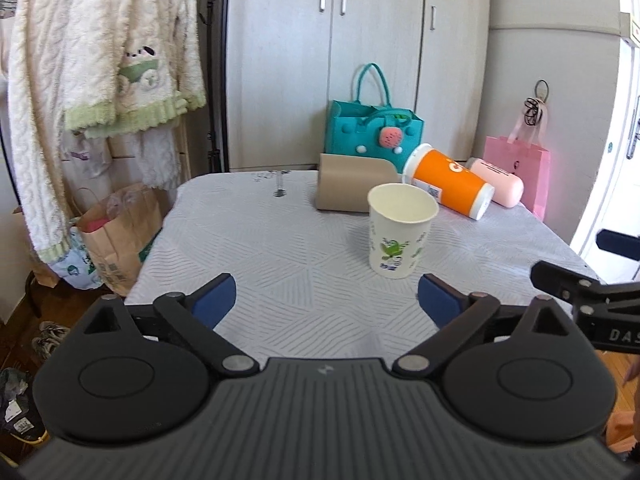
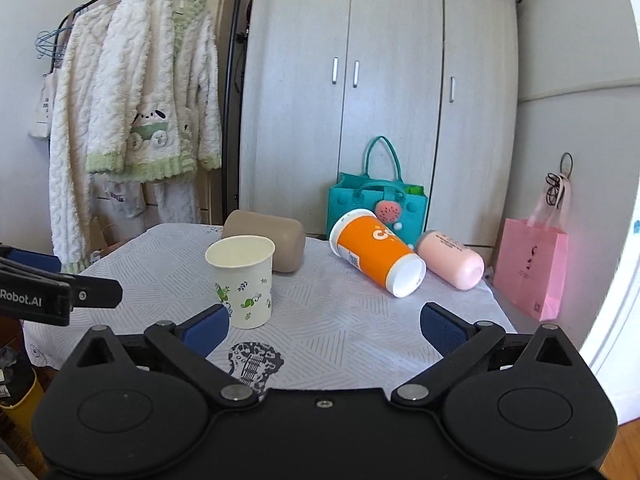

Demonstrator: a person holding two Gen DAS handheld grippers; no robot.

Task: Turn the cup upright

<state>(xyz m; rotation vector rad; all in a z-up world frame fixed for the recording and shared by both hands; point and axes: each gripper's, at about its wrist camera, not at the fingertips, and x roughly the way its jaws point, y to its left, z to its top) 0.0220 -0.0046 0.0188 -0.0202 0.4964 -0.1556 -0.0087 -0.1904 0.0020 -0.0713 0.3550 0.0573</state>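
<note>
A white paper cup with green leaf print (image 1: 400,232) stands upright, mouth up, on the table; it also shows in the right wrist view (image 2: 244,280). My left gripper (image 1: 326,300) is open and empty, a short way in front of the cup, which sits slightly right of its centre. My right gripper (image 2: 325,328) is open and empty; the cup stands just beyond its left fingertip (image 2: 208,328). An orange cup (image 1: 448,182) lies on its side behind, also seen in the right wrist view (image 2: 376,252).
A tan cup (image 2: 266,238) and a pink cup (image 2: 450,258) lie on their sides at the back of the grey-patterned table (image 1: 260,240). A teal bag (image 1: 372,132) and a pink bag (image 2: 532,268) stand behind. Clothes hang at left. The table edge falls off at right.
</note>
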